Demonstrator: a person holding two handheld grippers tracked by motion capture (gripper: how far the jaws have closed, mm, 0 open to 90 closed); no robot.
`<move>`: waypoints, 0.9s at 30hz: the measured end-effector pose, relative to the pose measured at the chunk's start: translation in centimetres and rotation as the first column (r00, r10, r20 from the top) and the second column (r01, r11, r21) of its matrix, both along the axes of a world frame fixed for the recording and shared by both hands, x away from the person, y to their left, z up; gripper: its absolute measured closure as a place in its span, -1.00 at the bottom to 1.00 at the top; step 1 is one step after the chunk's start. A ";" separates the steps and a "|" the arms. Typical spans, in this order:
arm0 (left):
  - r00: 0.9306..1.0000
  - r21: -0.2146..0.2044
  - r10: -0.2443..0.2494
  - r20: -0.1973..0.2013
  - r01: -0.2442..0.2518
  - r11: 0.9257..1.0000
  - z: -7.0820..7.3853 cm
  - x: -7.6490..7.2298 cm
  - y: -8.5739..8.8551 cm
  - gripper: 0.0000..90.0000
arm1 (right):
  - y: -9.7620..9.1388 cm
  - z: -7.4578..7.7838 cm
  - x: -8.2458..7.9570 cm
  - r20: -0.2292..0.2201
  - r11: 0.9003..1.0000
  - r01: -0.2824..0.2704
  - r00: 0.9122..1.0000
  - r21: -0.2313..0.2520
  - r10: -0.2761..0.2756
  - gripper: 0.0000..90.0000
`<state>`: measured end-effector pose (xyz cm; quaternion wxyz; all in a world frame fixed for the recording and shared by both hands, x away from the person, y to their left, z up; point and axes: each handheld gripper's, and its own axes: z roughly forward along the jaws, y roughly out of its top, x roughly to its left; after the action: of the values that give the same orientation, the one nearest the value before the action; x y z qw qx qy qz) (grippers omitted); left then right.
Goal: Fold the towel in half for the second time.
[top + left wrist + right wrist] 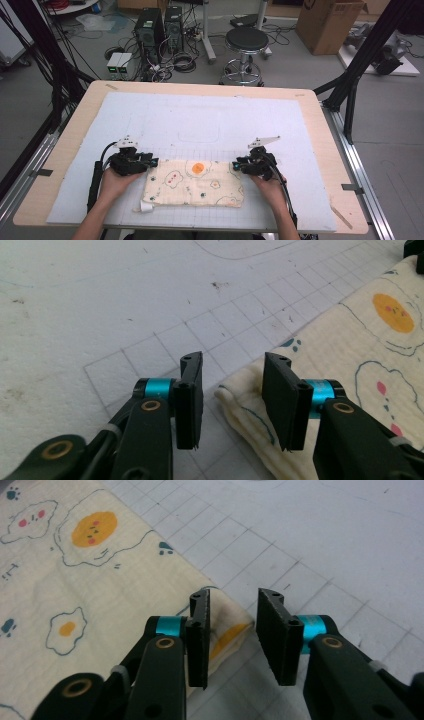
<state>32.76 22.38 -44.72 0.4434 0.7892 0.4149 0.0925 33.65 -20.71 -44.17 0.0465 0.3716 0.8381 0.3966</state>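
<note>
A folded cloth (pixel 194 183) lay flat on the white mat (pixel 200 115), at its near edge. The left gripper (pixel 232 390) and right gripper (pixel 232 630) were set at its far corners, jaws apart, a corner between each pair, nothing clamped. Grasping was judged pending, any further fold not started. A white tag (pixel 146 206) at the near left corner was seen from the high view; corner layering was shown by the gripper views.
</note>
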 end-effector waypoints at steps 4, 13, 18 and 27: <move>1.000 0.022 -0.024 0.006 0.023 0.999 0.0 -0.1 -0.2 0.67 | 0.3 0.0 -0.2 0.003 1.000 -0.016 1.000 -0.013 0.016 0.71; 1.000 0.003 -0.008 0.014 0.008 1.000 0.4 -0.2 -0.3 0.84 | 0.3 0.2 -0.1 -0.009 0.999 -0.045 0.999 -0.012 0.045 0.87; 1.000 0.013 -0.009 0.010 0.009 1.000 1.0 0.2 -0.6 0.85 | 0.0 0.8 0.1 -0.007 0.999 -0.035 0.999 0.008 0.035 0.88; 1.000 -0.027 0.023 0.015 -0.023 0.999 1.1 1.4 -0.1 0.86 | -0.3 1.8 1.5 0.007 1.000 -0.012 1.000 0.025 0.012 0.89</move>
<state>34.15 22.25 -43.62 0.4559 0.7776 0.4218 0.0981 35.13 -21.04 -42.41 0.0427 0.3658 0.8351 0.4087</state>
